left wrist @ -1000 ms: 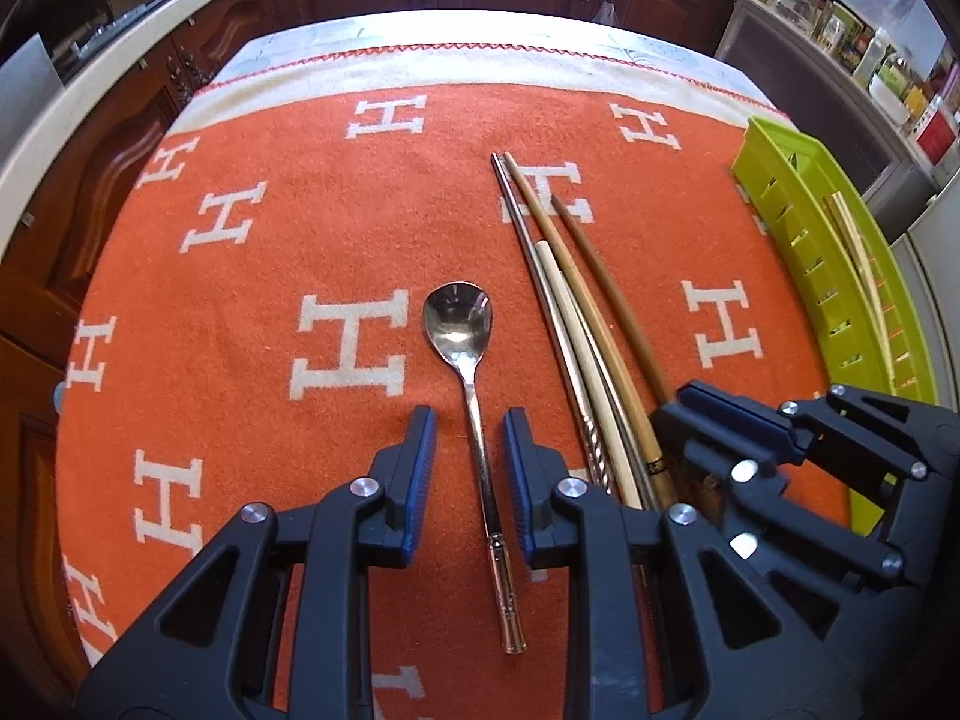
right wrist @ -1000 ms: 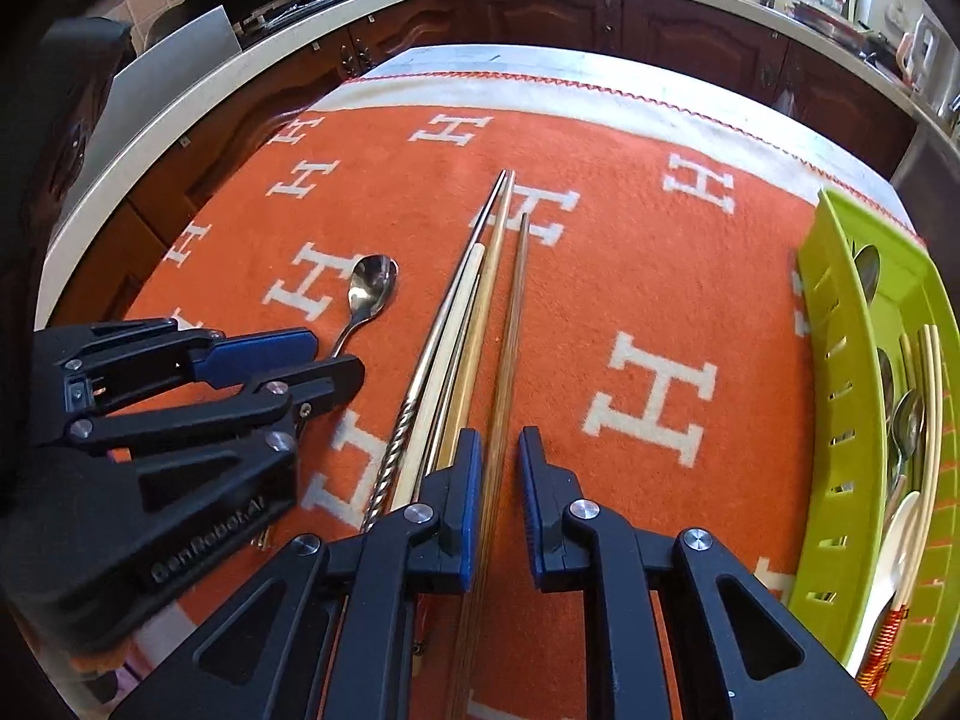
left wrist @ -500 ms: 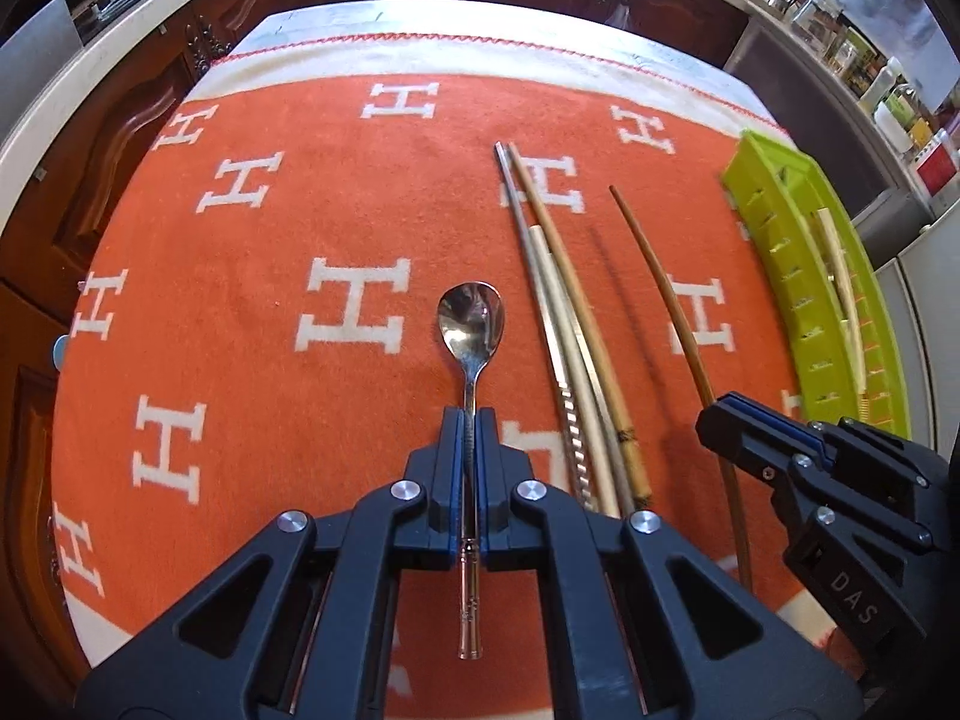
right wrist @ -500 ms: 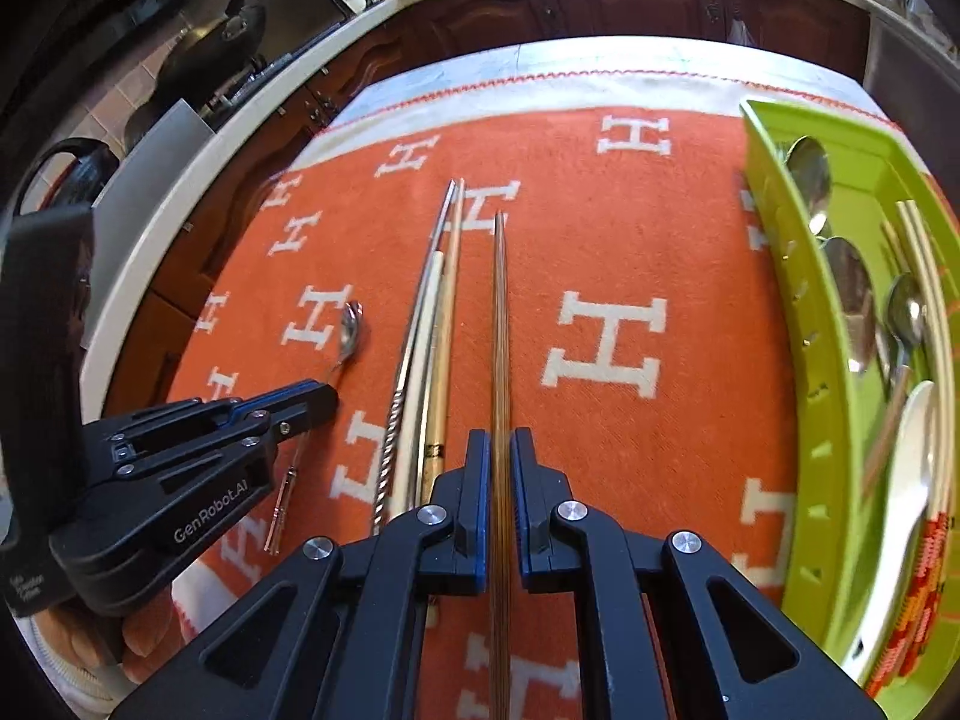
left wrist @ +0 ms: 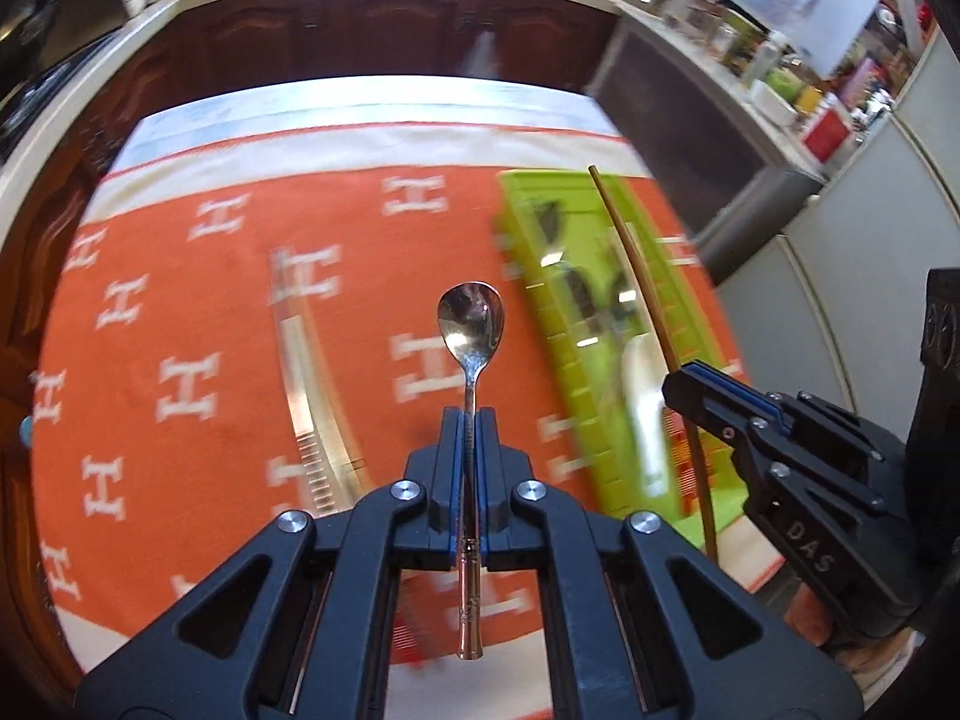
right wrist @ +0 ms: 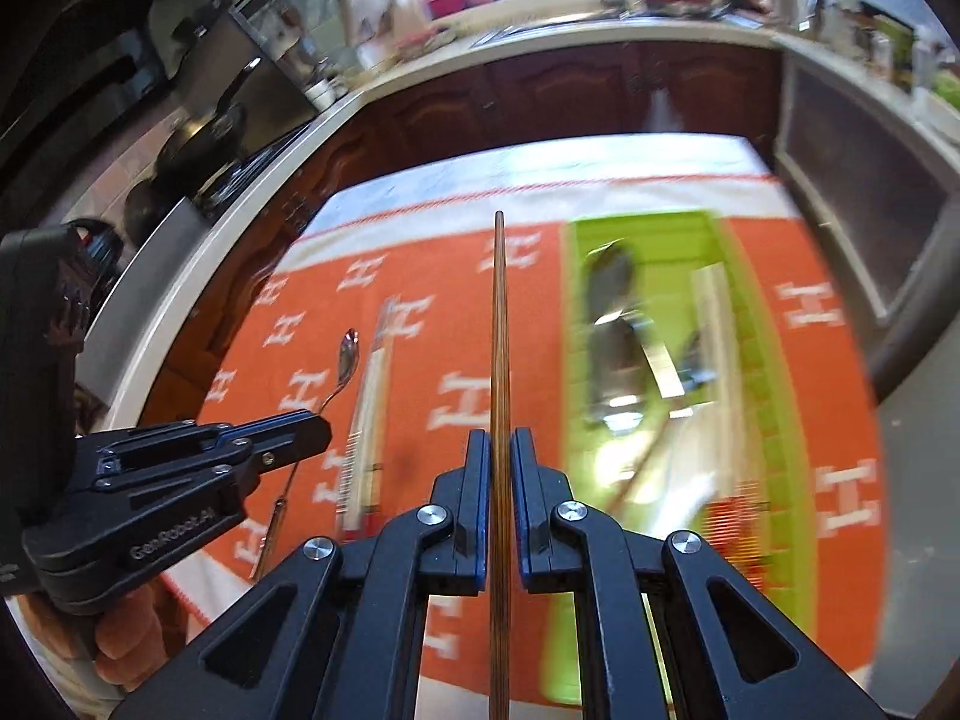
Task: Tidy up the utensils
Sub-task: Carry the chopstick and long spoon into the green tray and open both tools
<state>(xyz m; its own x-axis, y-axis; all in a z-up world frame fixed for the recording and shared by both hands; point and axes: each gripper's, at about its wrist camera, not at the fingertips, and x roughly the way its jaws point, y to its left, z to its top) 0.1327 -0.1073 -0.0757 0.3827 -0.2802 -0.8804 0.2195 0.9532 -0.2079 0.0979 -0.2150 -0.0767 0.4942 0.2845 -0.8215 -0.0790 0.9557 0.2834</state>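
My left gripper (left wrist: 470, 420) is shut on the handle of a metal spoon (left wrist: 469, 324) and holds it above the orange cloth. It also shows in the right wrist view (right wrist: 312, 427). My right gripper (right wrist: 499, 441) is shut on a brown wooden chopstick (right wrist: 498, 330), lifted and pointing away from me. It shows in the left wrist view (left wrist: 690, 378) beside the green utensil tray (left wrist: 540, 312), which holds spoons and chopsticks. Several chopsticks (left wrist: 312, 384) still lie on the cloth, left of the spoon.
The orange cloth with white H marks (left wrist: 180, 330) covers the table. The green tray (right wrist: 774, 420) lies on the right side of the cloth. Dark wooden cabinets (left wrist: 360, 24) and a cluttered counter (left wrist: 780, 78) stand beyond the table.
Both grippers have lifted off the cloth with the spoon and the brown chopstick in them and swung right towards the green tray. The view is blurred with motion.
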